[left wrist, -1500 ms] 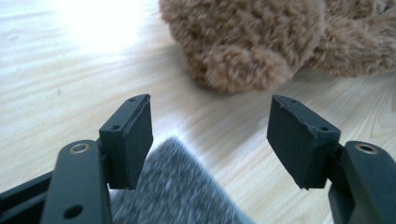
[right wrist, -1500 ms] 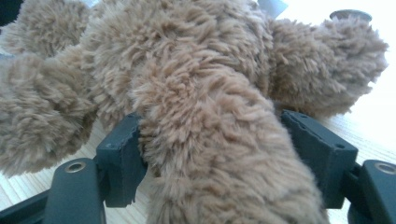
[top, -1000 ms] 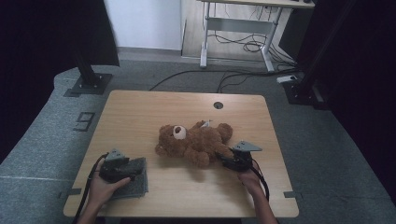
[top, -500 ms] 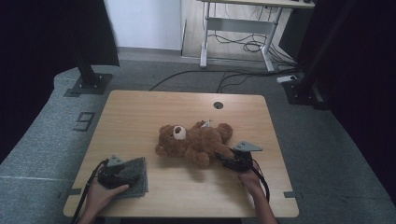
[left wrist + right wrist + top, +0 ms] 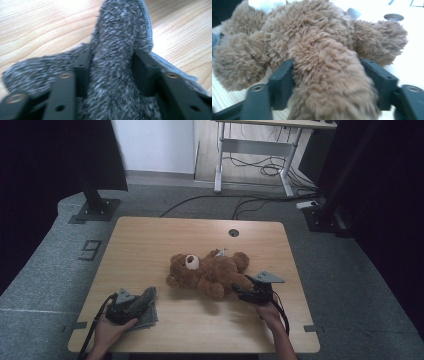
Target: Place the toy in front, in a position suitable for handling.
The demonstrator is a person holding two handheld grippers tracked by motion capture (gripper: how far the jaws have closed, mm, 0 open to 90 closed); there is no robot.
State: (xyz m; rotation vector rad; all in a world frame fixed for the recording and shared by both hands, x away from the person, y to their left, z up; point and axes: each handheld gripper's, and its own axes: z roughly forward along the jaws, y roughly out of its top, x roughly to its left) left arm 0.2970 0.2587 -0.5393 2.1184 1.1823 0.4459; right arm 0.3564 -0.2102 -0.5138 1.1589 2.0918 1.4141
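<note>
Change: since the earlier frames the left gripper (image 5: 136,302) has been closing and now has a fold of the grey cloth (image 5: 145,309) raised between its jaws, while the right gripper (image 5: 243,292) has been opening around the bear's leg.
Left gripper: clenched on the cloth; in the left gripper view the fabric (image 5: 120,50) bulges up between both jaws, pinched in the middle, so the rest still lies flat on the table (image 5: 150,245).
Cloth: at the near left corner of the table, well apart from the bear (image 5: 207,272).
Right gripper: jaws stand on either side of one brown leg (image 5: 329,82); whether the pads press on the fur I cannot tell.
Bear: lies on its back mid-table, head to the left, legs toward the right gripper.
Why: one side seems to steady the toy by a limb while the other lifts the cloth, likely to bring it to the bear.
</note>
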